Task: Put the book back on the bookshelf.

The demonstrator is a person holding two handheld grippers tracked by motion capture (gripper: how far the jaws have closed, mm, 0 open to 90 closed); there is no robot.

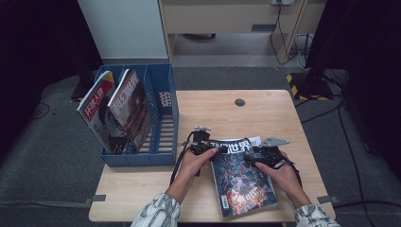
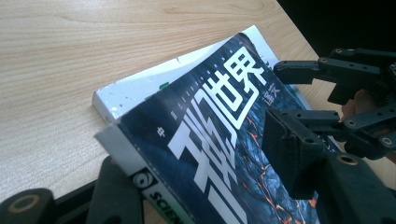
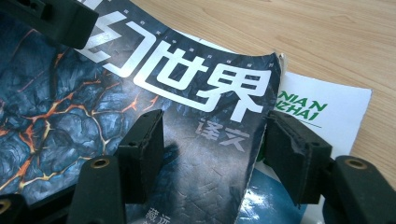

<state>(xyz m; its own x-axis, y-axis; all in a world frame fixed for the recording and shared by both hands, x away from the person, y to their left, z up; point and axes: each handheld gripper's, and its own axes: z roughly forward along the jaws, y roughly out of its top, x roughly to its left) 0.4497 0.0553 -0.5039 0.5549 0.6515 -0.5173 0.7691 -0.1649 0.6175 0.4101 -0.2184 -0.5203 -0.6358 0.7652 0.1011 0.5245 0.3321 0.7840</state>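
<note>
High view: dark magazine (image 1: 243, 177) lies flat on the tabletop (image 1: 265, 111) at about 5 o'clock from its centre, title end away from me, resting on a second white-covered magazine (image 1: 254, 139) that peeks out at 12 o'clock. My left tool (image 1: 218, 149) sits at the top-left corner, my right tool (image 1: 251, 156) at the top edge near the right corner.

Left gripper view: the spine corner of the dark magazine (image 2: 201, 149) lies between my jaws, which stand apart; I see no pad pressing. Right gripper view: the cover's right edge (image 3: 205, 121) has lifted and curls slightly; jaws straddle it, parted, one pad over the cover and one beyond the edge, above the white magazine (image 3: 322, 107). Not clamped as far as I can tell.

Handling judgement: light, thin, floppy; glossy cover likely slippery, and a single lifted page could tear or crease. Best hold is near the bound spine, through all pages, with the second tool steadying the opposite edge. The blue file rack (image 1: 163, 142) at 9 o'clock holds 2 magazines.
</note>
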